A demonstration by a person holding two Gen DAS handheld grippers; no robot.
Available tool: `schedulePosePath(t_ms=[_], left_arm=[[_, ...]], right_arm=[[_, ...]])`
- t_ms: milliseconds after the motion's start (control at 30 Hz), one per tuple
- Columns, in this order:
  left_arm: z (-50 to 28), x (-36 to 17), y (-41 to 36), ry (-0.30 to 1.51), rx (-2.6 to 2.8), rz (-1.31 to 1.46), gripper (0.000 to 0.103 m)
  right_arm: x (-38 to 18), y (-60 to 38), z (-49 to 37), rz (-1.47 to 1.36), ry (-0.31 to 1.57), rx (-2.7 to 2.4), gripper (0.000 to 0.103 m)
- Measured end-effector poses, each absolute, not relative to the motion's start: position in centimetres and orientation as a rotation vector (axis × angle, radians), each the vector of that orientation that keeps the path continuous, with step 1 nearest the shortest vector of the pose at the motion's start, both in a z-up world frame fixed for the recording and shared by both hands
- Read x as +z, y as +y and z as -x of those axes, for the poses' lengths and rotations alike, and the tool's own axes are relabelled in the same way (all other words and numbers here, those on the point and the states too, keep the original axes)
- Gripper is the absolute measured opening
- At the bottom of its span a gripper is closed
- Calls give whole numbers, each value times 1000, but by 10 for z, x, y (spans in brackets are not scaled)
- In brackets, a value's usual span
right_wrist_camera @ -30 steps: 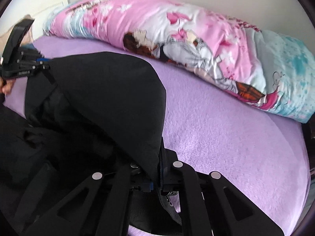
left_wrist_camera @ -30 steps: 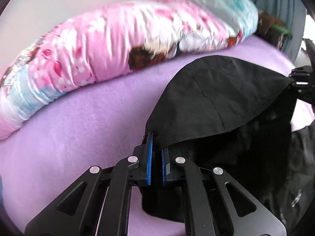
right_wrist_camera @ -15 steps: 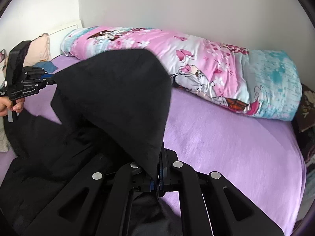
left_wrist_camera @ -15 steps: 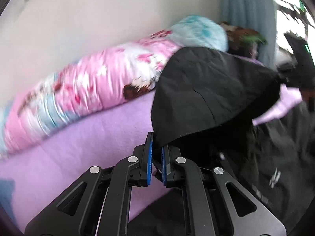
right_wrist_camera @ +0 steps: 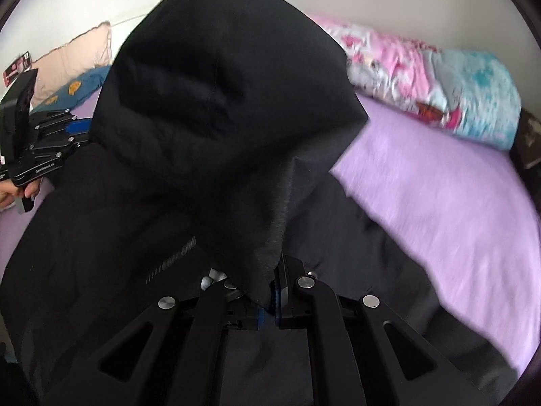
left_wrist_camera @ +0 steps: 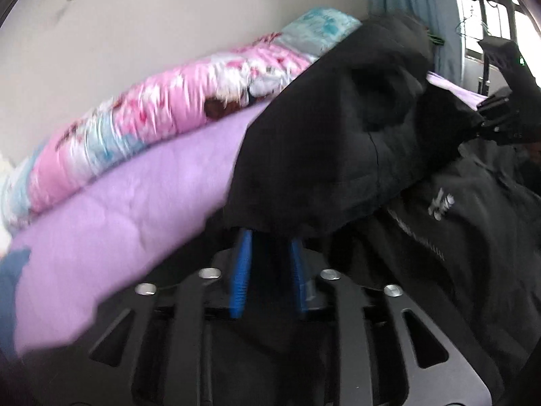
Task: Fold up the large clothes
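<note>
A black hooded jacket (left_wrist_camera: 456,237) lies on the bed, its hood (left_wrist_camera: 338,128) lifted and billowing over the body. In the left wrist view my left gripper (left_wrist_camera: 268,237) has its jaws opening. The blue pads (left_wrist_camera: 241,270) stand apart, and the hood's hem drapes loosely over their tips. In the right wrist view my right gripper (right_wrist_camera: 274,291) still pinches the hood (right_wrist_camera: 230,118) at its edge, though its jaws are just starting to open. The jacket (right_wrist_camera: 101,253) spreads below. My left gripper (right_wrist_camera: 50,149) shows at the far left, my right gripper (left_wrist_camera: 500,118) at the far right.
A purple sheet (right_wrist_camera: 439,203) covers the bed. A rolled pink and blue quilt (left_wrist_camera: 169,111) lies along the wall. Pillows (right_wrist_camera: 74,54) sit at the head end. A blue curtain (left_wrist_camera: 412,6) and a window are beyond the foot. A hand (right_wrist_camera: 10,196) holds the left gripper.
Both grippers have swept the hood back over the jacket body. The left pads have parted from the hem they gripped. The right gripper still holds its edge.
</note>
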State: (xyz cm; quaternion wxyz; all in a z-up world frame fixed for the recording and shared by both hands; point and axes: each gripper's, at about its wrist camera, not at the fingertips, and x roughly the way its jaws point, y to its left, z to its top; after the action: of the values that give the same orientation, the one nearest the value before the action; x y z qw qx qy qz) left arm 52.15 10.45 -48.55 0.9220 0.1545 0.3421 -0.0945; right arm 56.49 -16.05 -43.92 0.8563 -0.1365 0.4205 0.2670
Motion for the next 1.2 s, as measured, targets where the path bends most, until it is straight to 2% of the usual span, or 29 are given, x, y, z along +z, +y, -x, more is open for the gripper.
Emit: schedulePosePath(t_ms=[33, 67, 100, 133, 233, 300, 333, 433, 567, 733, 967, 1200], left_arm=[[-520, -493, 107, 712, -175, -326, 56], [-511, -500, 108, 716, -151, -326, 81], [-506, -500, 110, 714, -139, -314, 92], [-500, -501, 112, 713, -127, -301, 95], [-490, -496, 109, 733, -135, -305, 97], [-489, -481, 100, 716, -177, -323, 97], [-491, -476, 92, 705, -197, -361, 97], [-500, -463, 51, 611, -334, -604, 97], [-517, -463, 4, 493, -541, -890, 97], [-560, -451, -29, 389, -771, -1048, 97], [-599, -473, -51, 475, -1029, -1254, 97], [-597, -493, -38, 511, -1156, -1361, 96]], right_arm=[[-446, -160, -562, 298, 894, 557, 12], [-451, -160, -561, 308, 910, 540, 34], [-455, -160, -558, 310, 923, 515, 47], [-454, -161, -555, 300, 922, 520, 62], [-443, -165, -545, 353, 914, 537, 73], [-429, -170, -541, 394, 900, 560, 74], [-423, -173, -542, 422, 880, 561, 75], [-406, -171, -555, 544, 812, 604, 89], [-400, -148, -567, 705, 759, 710, 89], [-403, -126, -596, 836, 713, 849, 88], [-417, -118, -588, 988, 721, 996, 85], [-435, -114, -582, 1140, 695, 1075, 84]])
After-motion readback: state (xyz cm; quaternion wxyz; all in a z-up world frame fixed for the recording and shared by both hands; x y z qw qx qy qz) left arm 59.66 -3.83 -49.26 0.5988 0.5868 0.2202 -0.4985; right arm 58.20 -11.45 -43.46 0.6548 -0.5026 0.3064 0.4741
